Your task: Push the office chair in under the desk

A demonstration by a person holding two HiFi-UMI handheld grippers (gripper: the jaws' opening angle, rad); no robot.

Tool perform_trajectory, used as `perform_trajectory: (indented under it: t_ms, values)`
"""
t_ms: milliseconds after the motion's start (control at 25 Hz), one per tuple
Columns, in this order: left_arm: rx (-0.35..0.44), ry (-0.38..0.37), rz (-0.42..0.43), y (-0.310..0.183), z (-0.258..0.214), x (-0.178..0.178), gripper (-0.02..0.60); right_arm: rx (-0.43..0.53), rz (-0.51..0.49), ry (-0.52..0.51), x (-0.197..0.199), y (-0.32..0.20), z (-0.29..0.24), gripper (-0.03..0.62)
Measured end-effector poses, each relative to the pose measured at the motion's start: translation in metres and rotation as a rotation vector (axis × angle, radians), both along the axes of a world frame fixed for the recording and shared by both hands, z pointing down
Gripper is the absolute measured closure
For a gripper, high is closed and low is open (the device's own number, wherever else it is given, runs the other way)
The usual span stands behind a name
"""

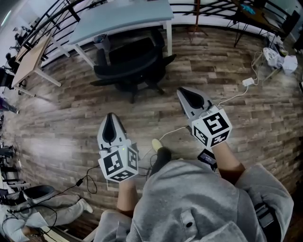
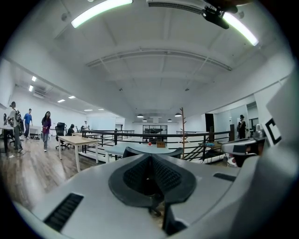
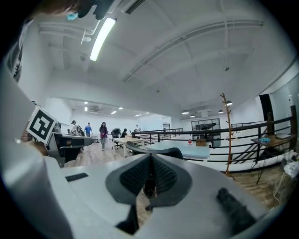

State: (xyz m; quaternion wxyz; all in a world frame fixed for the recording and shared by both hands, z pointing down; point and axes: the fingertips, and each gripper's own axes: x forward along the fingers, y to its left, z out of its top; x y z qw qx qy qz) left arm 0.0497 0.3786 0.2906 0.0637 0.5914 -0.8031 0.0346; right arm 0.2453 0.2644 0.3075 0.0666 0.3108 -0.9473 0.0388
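A black office chair (image 1: 130,66) stands with its seat partly under the pale blue desk (image 1: 123,16) at the top of the head view, its backrest towards me. Both grippers hang over the wood floor, short of the chair and apart from it. My left gripper (image 1: 110,119) is shut with nothing in it. My right gripper (image 1: 186,93) is shut and empty too, a little nearer the chair. In the left gripper view the shut jaws point at the chair back (image 2: 135,151) and desk (image 2: 117,149). The right gripper view shows the chair back (image 3: 161,151) before the desk (image 3: 198,150).
A wooden desk (image 1: 28,59) stands at the left, with a black railing (image 1: 213,9) behind the desks. A white cable and adapter (image 1: 247,82) lie on the floor at the right near white bags (image 1: 279,59). Another chair (image 1: 38,191) sits at the lower left. People (image 2: 46,128) stand far off.
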Motion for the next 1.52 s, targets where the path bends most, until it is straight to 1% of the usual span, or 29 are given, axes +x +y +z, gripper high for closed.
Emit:
perform_trajectory:
  t_ms: [560, 760, 1080, 1160, 1240, 1400, 1520]
  values:
    - [-0.015, 0.015, 0.0, -0.072, 0.004, -0.061, 0.555, -0.002, 0.022, 0.022, -0.054, -0.072, 0.002, 0.568]
    - [0.001, 0.024, 0.013, -0.088, 0.003, -0.084, 0.554, 0.002, 0.037, 0.032, -0.074, -0.09, 0.002, 0.566]
    - [-0.012, 0.017, 0.048, -0.121, 0.008, -0.117, 0.552, 0.003, 0.07, 0.03, -0.104, -0.117, 0.002, 0.563]
    - [-0.012, 0.017, 0.061, -0.128, 0.011, -0.123, 0.552, -0.005, 0.079, 0.035, -0.11, -0.123, 0.006, 0.543]
    - [-0.01, 0.019, 0.073, -0.134, 0.015, -0.128, 0.546, -0.013, 0.082, 0.042, -0.115, -0.126, 0.01, 0.486]
    - [-0.017, 0.026, 0.086, -0.144, 0.022, -0.138, 0.482, -0.016, 0.1, 0.058, -0.122, -0.133, 0.016, 0.468]
    - [-0.024, 0.033, 0.082, -0.149, 0.026, -0.143, 0.471, -0.022, 0.108, 0.068, -0.125, -0.138, 0.019, 0.464]
